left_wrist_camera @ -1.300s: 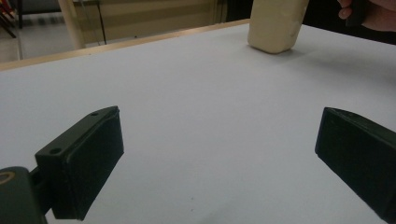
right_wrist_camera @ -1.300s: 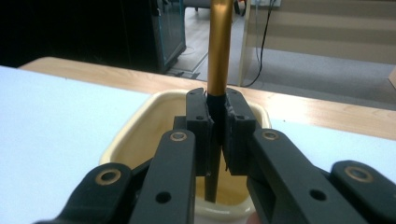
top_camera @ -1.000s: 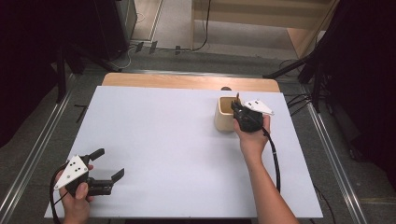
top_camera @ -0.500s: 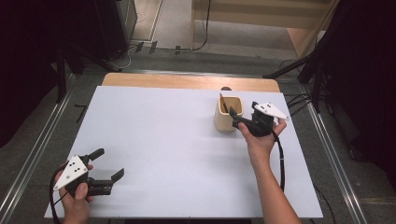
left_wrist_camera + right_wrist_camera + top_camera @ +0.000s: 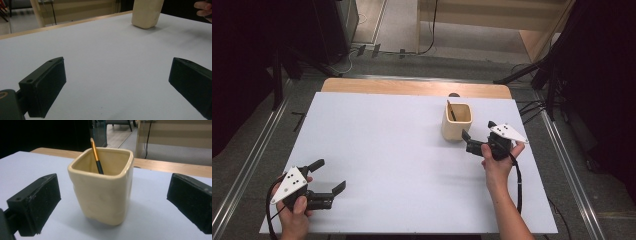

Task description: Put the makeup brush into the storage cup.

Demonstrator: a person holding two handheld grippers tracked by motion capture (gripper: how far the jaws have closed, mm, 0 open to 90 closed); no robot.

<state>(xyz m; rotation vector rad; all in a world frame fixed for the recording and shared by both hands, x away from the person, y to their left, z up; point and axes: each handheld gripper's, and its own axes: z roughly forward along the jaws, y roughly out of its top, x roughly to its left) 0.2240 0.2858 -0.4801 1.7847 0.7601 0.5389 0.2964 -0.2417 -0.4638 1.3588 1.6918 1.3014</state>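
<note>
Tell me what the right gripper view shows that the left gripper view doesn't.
The right gripper view looks into the cream cup from close by: a pencil leans inside it, and the right gripper stands open before the cup, not touching it. The left gripper view has the open left gripper over bare white table, plus fingers at the top right. Both share the cup and the table.

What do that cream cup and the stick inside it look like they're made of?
The cream cup looks like glazed ceramic: a thick rounded rim, slightly uneven walls and a soft sheen. The stick looks like a pencil or brush handle, probably painted wood, with an orange upper part and a black lower part; its tip is hidden inside the cup.
</note>
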